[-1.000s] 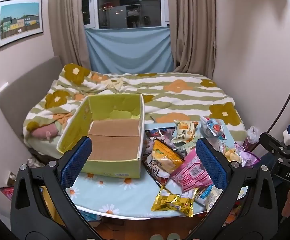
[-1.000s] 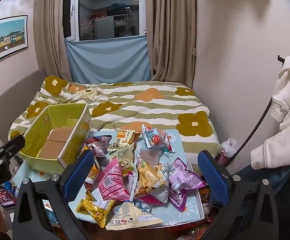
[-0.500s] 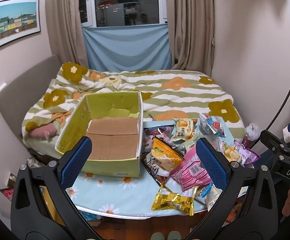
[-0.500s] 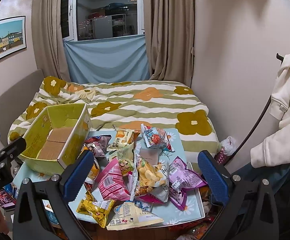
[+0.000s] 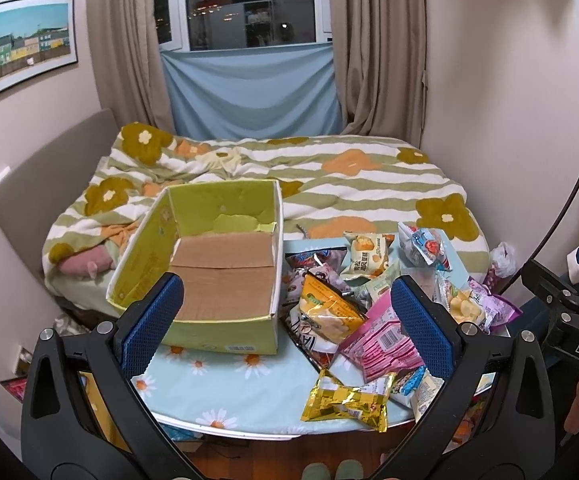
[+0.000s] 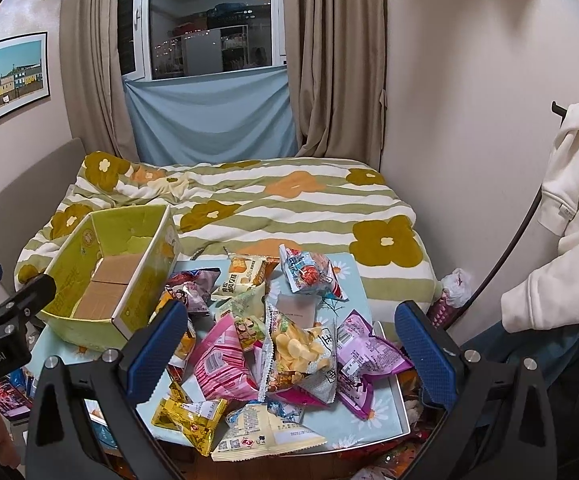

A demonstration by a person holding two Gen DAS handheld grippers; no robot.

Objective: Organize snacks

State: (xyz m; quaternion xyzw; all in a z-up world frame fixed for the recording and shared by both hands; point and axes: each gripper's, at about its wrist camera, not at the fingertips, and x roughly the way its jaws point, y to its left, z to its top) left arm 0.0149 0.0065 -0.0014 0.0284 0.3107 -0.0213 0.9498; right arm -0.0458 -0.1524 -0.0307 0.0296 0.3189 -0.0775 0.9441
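Left gripper (image 5: 285, 312): fingers are being held wide apart, nothing pinched.
Right gripper (image 6: 289, 340): fingers are being held wide apart too.
Snacks (image 6: 289, 344): being left piled on the tabletop (image 5: 225, 392) beside the empty box (image 5: 217, 276).
Risk: the gold bag (image 5: 347, 398) is lying at the edge and could be knocked off.
Risk: slippery bags could be dropped or crushed.

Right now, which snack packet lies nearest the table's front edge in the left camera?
The gold packet: it lies alone by the front edge, apart from the heap.

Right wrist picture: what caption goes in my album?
Open right gripper hovers over a snack pile beside an empty green box on a table.
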